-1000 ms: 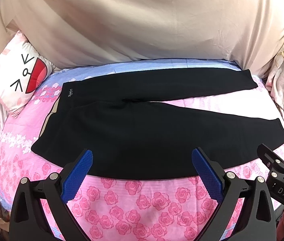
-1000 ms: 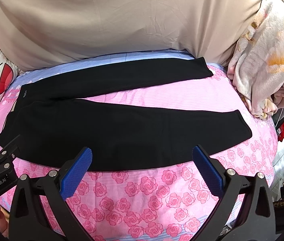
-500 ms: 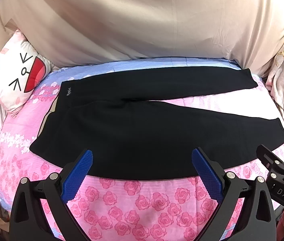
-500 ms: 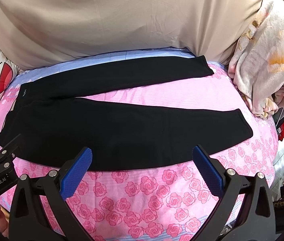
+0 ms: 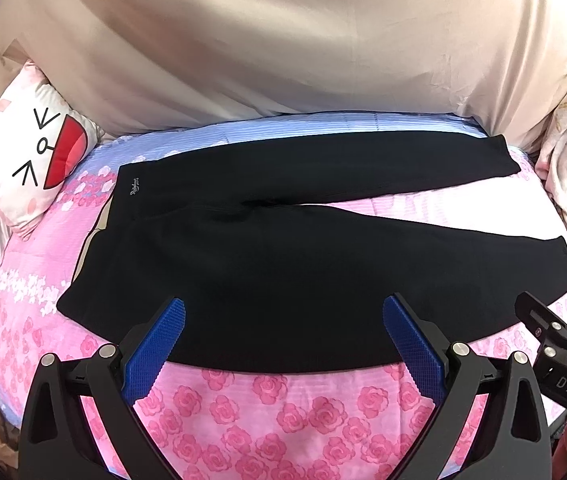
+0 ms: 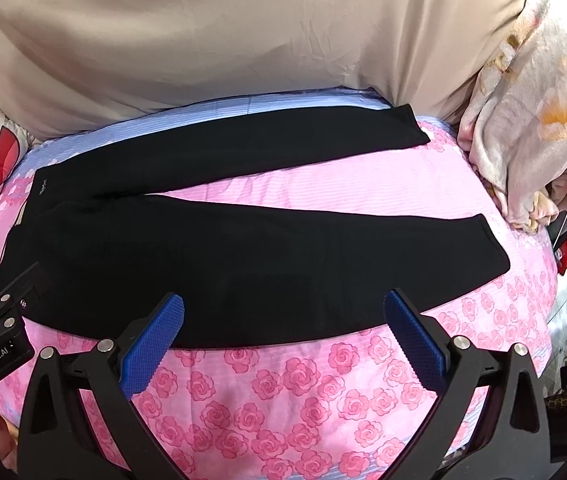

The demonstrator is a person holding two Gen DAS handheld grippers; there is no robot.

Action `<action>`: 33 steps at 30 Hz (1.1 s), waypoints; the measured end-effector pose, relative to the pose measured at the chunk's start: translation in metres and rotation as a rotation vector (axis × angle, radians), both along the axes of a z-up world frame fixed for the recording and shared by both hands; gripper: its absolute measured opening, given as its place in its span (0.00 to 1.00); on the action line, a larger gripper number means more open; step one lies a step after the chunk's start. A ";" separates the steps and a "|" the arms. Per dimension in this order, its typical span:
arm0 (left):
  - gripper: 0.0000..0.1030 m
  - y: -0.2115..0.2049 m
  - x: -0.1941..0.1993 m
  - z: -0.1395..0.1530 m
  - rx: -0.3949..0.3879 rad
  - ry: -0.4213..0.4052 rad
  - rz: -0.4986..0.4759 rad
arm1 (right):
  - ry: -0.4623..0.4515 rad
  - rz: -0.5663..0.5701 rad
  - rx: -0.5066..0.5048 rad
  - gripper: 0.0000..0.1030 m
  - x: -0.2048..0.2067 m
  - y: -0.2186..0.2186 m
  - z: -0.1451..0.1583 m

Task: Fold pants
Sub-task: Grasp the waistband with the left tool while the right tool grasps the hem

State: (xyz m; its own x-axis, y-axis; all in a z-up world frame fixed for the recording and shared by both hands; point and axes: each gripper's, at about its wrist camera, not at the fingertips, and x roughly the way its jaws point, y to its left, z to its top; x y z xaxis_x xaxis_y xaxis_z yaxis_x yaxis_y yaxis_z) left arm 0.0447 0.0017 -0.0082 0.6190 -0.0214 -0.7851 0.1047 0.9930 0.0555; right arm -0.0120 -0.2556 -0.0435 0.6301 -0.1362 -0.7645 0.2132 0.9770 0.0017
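Black pants [image 5: 283, 264] lie flat on the rose bedsheet [image 5: 283, 408]; left gripper [image 5: 283, 332] and right gripper [image 6: 283, 332] both spread, empty

Black pants [image 6: 187, 256] spread flat on rose-print bedsheet [image 6: 283, 392], right hand-held gripper [image 6: 283, 330] wide apart, empty

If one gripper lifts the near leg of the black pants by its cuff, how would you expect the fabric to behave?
The black pants lie flat and follow the bed's curve, so they are probably floppy: the leg would likely drape and trail from the cuff. The matte knit looks unlikely to slip from the ridged blue pads. The flowered bedsheet may drag slightly.
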 end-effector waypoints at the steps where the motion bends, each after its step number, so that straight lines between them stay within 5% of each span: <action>1: 0.95 0.002 0.004 -0.001 0.006 -0.002 0.001 | 0.003 -0.003 0.001 0.95 0.004 -0.001 -0.001; 5: 0.95 0.025 0.036 0.002 0.025 -0.029 0.008 | -0.023 -0.051 0.000 0.95 0.029 -0.024 0.008; 9: 0.95 0.081 0.117 0.000 0.016 -0.035 0.075 | -0.059 -0.065 -0.015 0.95 0.088 -0.088 0.011; 18: 0.95 0.205 0.291 -0.076 0.196 0.053 0.396 | 0.056 -0.111 -0.100 0.95 0.257 -0.279 -0.066; 25: 0.94 0.239 0.331 -0.114 0.111 0.087 0.524 | 0.021 -0.120 -0.118 0.95 0.331 -0.340 -0.086; 33: 0.95 0.242 0.337 -0.130 0.086 0.082 0.535 | 0.006 -0.082 -0.104 0.94 0.374 -0.360 -0.101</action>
State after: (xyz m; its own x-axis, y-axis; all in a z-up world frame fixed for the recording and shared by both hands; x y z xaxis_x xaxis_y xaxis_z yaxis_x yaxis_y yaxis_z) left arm 0.3814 0.2434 -0.1377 0.4628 0.3459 -0.8162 -0.4065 0.9010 0.1514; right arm 0.3623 -0.6154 -0.1448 0.6091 -0.2658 -0.7472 0.2921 0.9511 -0.1002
